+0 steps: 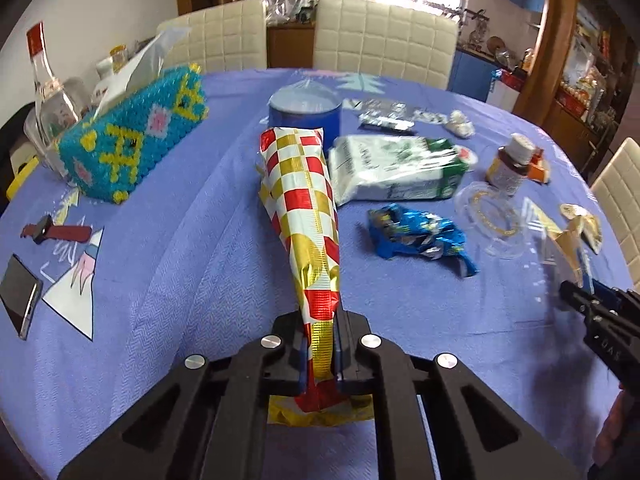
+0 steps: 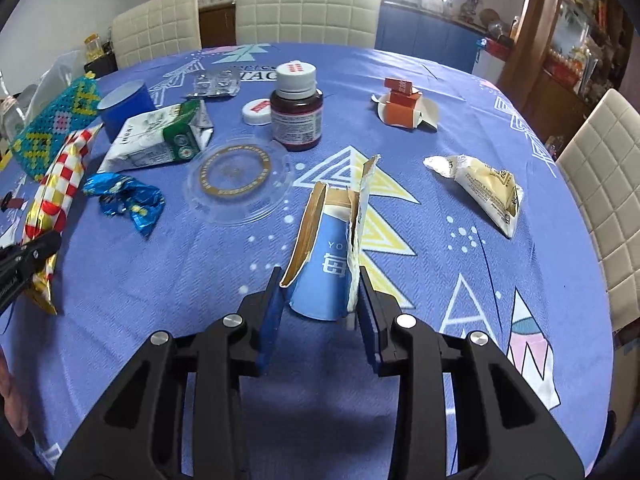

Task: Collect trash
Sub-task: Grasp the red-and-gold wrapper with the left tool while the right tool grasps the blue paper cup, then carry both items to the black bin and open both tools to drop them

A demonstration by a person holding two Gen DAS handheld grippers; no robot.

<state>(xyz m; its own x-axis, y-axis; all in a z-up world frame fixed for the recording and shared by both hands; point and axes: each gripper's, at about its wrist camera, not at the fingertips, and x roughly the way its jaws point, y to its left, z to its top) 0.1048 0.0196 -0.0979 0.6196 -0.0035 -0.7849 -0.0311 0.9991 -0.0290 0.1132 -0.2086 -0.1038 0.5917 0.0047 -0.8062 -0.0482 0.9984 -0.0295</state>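
Observation:
My left gripper (image 1: 320,344) is shut on a long red, gold and white checked wrapper (image 1: 308,216) and holds it above the table; the wrapper also shows in the right wrist view (image 2: 60,184). My right gripper (image 2: 320,292) is open, its fingers on either side of a torn blue paper carton (image 2: 332,256) lying on the blue tablecloth (image 2: 440,128); whether the pads touch it I cannot tell. The right gripper shows at the right edge of the left wrist view (image 1: 576,294). Loose trash lies around: a crumpled blue foil wrapper (image 2: 124,200), a white-green milk carton (image 2: 156,140), a cream snack bag (image 2: 484,184), an orange box (image 2: 404,108).
A brown pill bottle (image 2: 296,108), its white cap (image 2: 258,112), a clear plastic lid (image 2: 236,180), blister packs (image 2: 214,86) and a blue cup (image 2: 124,106) stand mid-table. A beaded tissue box (image 1: 132,140), glass bottle (image 1: 48,84), phone (image 1: 20,296) and watch (image 1: 56,232) are left. Cream chairs (image 2: 304,4) ring the table.

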